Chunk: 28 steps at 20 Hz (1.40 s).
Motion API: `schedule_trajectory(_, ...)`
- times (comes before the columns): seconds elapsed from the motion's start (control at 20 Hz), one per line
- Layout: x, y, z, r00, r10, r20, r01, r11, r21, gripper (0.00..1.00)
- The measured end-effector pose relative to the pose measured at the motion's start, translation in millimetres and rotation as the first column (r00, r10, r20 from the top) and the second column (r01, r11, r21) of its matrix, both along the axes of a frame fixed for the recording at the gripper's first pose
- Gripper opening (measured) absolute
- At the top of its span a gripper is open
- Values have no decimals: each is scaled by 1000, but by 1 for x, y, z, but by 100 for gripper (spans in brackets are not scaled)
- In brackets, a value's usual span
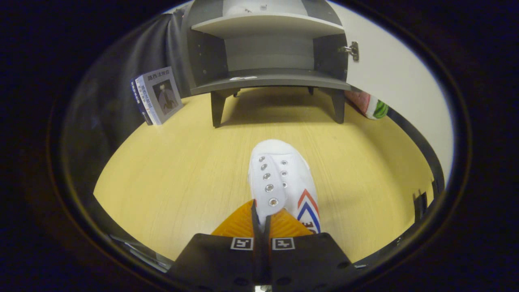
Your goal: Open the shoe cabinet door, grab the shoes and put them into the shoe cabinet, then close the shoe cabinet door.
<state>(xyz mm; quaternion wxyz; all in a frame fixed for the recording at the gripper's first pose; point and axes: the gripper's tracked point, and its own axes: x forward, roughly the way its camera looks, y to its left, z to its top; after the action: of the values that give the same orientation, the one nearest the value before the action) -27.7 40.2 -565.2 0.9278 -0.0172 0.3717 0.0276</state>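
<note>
Currently: white shoe, heel rim pinched between nearly closed fingers, short of open cabinet across counter. Risk: thin grip; shoe may swing, slip.

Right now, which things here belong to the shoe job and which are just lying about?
Job: white shoe, pinched at its edge by the shut tongs; shoe cabinet, its door open.
Lying about: books left of the cabinet; watermelon-patterned thing behind the door.
</note>
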Motion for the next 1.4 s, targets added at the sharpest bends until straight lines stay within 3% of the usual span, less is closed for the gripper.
schedule_trajectory(0.55,-7,-1,43,1000,7,6,-7,1000,-3,2)
schedule_trajectory(0.95,8,4,189,987,-39,159,44,999,-29,2)
schedule_trajectory(1.4,79,2,359,913,-41,405,72,995,-62,2)
